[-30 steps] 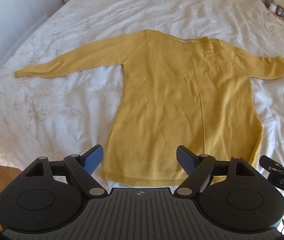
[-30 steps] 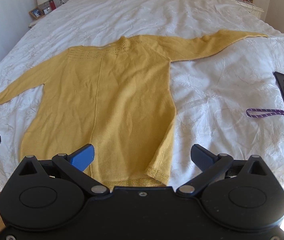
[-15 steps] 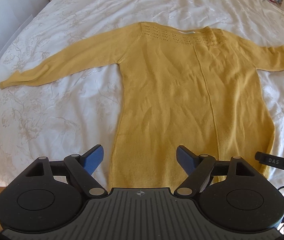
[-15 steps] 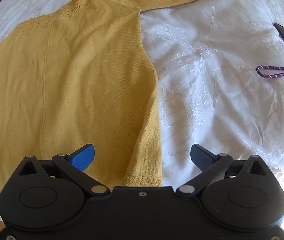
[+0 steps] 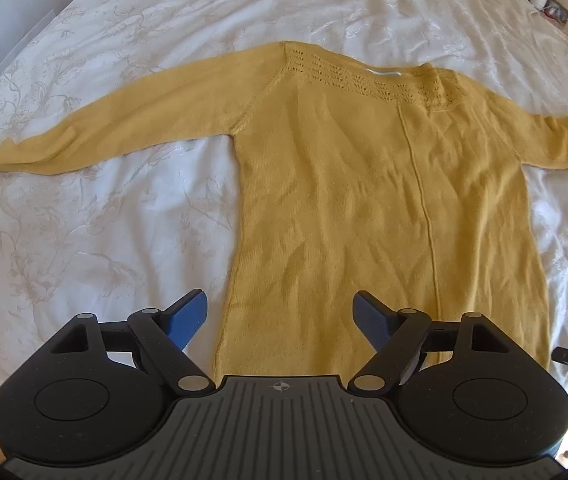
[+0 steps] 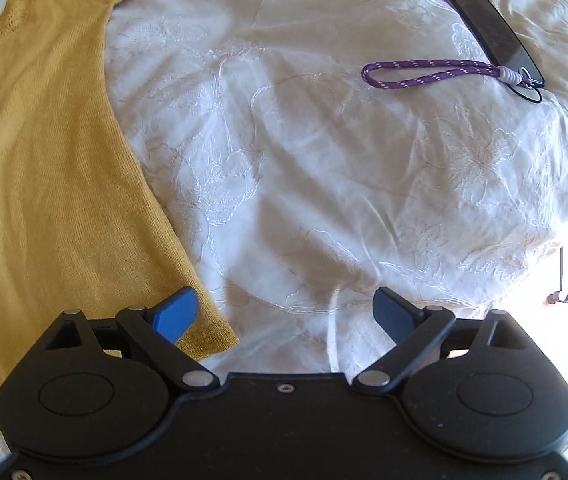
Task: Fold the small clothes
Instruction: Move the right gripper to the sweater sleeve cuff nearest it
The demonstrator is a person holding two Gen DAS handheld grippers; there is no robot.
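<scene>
A mustard-yellow sweater (image 5: 383, 200) lies flat and face-up on a bed (image 5: 104, 220) covered in a white embroidered bedspread, both sleeves stretched out to the sides and the openwork neckline at the far end from the camera. The sweater serves as the anchor for everything else here. Over its near hem, toward the left side seam, hangs the left gripper (image 5: 282, 316), its blue-padded jaws spread apart with only knit fabric seen below the gap and nothing pinched between them. At the sweater's opposite lower corner sits the right gripper (image 6: 285, 312): its left finger is over the ribbed hem corner (image 6: 212, 340), its right finger over bare bedspread beside the garment. The jaws have just been closing a little, yet they remain wide and clamp nothing (whether the pad actually touches the cloth cannot be told). From the left wrist view, a sliver of the right gripper's black body pokes in beyond the sweater's right edge. Well away from the sweater on its right, a dark phone (image 6: 483, 20) rests on the bedspread, a purple braided wrist strap (image 6: 423, 74) trailing from it back toward the garment. Past the neckline, a bedside stand with small items (image 5: 547, 0) shows at the bed's far corner.
</scene>
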